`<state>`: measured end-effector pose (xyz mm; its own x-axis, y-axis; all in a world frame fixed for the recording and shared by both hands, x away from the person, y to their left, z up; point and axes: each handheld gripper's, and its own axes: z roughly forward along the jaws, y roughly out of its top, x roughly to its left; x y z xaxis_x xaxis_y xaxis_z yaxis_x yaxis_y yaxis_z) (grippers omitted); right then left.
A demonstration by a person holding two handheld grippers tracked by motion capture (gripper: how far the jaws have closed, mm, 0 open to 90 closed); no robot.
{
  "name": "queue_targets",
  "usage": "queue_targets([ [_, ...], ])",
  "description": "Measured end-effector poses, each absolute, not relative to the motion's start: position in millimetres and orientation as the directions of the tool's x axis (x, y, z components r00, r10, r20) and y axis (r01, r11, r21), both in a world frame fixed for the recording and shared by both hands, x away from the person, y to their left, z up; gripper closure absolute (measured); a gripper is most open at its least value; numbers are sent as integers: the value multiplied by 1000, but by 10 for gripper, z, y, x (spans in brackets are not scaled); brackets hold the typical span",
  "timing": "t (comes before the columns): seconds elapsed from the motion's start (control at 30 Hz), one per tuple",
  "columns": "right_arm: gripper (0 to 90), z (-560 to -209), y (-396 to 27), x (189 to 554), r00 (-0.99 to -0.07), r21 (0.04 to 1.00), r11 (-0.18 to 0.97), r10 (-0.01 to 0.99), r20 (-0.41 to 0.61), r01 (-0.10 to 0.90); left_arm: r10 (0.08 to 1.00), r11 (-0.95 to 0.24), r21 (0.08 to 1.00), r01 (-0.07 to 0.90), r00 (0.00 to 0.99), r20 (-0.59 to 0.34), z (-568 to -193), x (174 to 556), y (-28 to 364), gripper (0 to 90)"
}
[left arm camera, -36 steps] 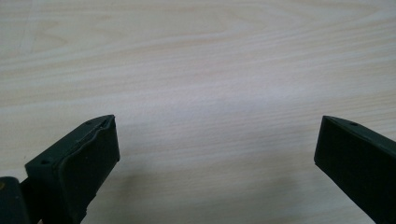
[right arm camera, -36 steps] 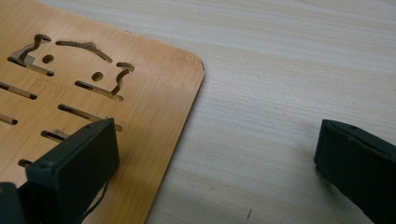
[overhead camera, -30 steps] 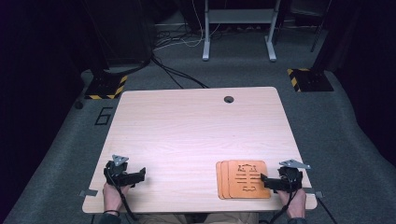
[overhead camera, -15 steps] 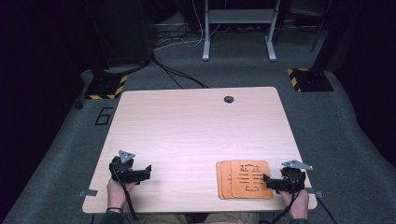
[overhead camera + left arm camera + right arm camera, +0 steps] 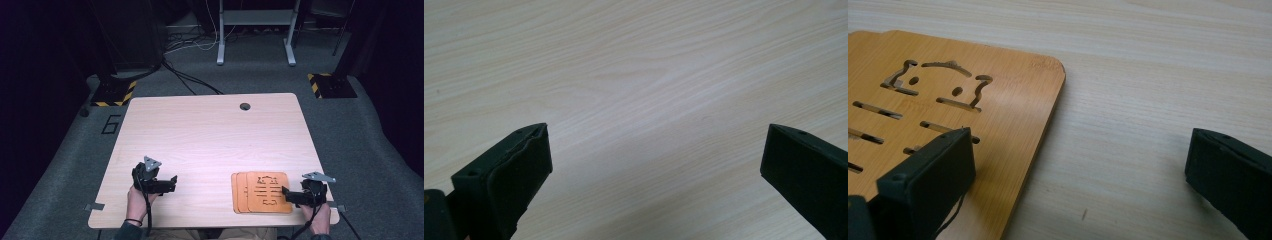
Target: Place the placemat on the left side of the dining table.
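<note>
In the high view, the small stack of orange wooden coasters with cut-out patterns (image 5: 261,192) lies near the front right corner of the pale wood-grain tabletop (image 5: 210,135), and the right gripper (image 5: 286,193) is held low at the stack's right edge by a hand at the front edge, so the top coaster is best taken by its right edge alone, with one jaw slid under it. In the left gripper view, the left gripper (image 5: 654,165) is seen spread wide and empty over bare wood near the front left corner. In the right gripper view, the jaws are parted and grasp nothing, one above the top coaster (image 5: 948,105) and the other over the tabletop beside it.
</note>
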<state>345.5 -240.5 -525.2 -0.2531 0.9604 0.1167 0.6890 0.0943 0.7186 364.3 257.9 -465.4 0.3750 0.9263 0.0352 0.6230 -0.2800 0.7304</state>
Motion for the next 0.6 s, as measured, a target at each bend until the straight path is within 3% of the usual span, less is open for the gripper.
queue_targets([
  [0.33,0,-5202,-2560,3417,-187,746,59,978,89,663,903,-339,708,619,425,60,-4651,3670,2396,0],
  [0.6,0,-5257,-2563,3464,-160,690,99,987,24,717,889,-365,693,622,453,61,-4689,3680,2291,0],
])
